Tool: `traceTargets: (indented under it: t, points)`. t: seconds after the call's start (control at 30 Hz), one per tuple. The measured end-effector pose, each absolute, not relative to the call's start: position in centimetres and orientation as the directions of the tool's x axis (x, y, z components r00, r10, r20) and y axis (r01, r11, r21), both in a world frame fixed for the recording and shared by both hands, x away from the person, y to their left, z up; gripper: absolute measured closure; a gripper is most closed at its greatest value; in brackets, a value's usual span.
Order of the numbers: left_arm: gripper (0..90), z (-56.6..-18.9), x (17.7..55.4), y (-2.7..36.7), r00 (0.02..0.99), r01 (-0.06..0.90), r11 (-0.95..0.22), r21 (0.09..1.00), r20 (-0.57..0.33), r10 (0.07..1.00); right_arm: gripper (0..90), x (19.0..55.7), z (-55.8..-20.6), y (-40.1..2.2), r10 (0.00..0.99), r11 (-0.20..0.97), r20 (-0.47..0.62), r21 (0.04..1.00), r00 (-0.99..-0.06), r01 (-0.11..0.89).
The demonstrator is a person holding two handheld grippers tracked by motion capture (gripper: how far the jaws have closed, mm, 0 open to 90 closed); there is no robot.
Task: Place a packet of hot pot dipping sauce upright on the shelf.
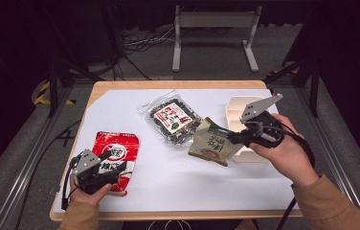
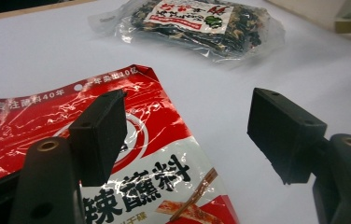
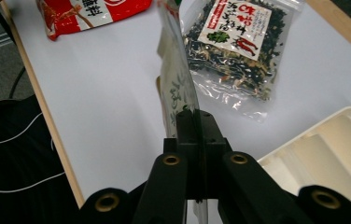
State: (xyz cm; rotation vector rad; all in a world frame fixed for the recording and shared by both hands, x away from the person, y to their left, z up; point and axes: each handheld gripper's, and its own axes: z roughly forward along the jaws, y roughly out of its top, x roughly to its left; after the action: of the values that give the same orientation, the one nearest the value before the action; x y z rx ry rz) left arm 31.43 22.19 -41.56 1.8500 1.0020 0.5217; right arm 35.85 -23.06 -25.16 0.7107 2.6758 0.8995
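A green and beige sachet [image 1: 212, 143] hangs tilted above the white sheet, pinched at its upper edge by my right gripper [image 1: 238, 135]. In the right gripper view the jaws are pressed together on the thin sachet [image 3: 176, 88], seen edge-on. A red sauce packet [image 1: 116, 155] lies flat at the front left. My left gripper [image 1: 107, 160] rests over the red packet's lower part with its jaws apart; in the left gripper view the two pads [image 2: 100, 135] stand wide with the red packet [image 2: 141, 154] on the table under them, nothing held.
A clear bag of dark dried greens [image 1: 172, 119] lies in the middle of the table, also seen as the clear bag [image 2: 197, 23] in the left gripper view. A cream compartment tray [image 1: 238, 108] stands at the right, under my right hand. The table's front edge is close.
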Motion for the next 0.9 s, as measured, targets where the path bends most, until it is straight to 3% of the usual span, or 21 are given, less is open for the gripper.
traceTargets:
  t: [0.9]
  points:
    - [28.2, -41.4, 31.8, 23.0, 0.542, 0.418, -0.188, 0.889, -0.078, 0.837, 89.4, 40.2, -20.2, -25.8, 0.559, 0.723, -0.205, 0.595, -0.803, 0.351]
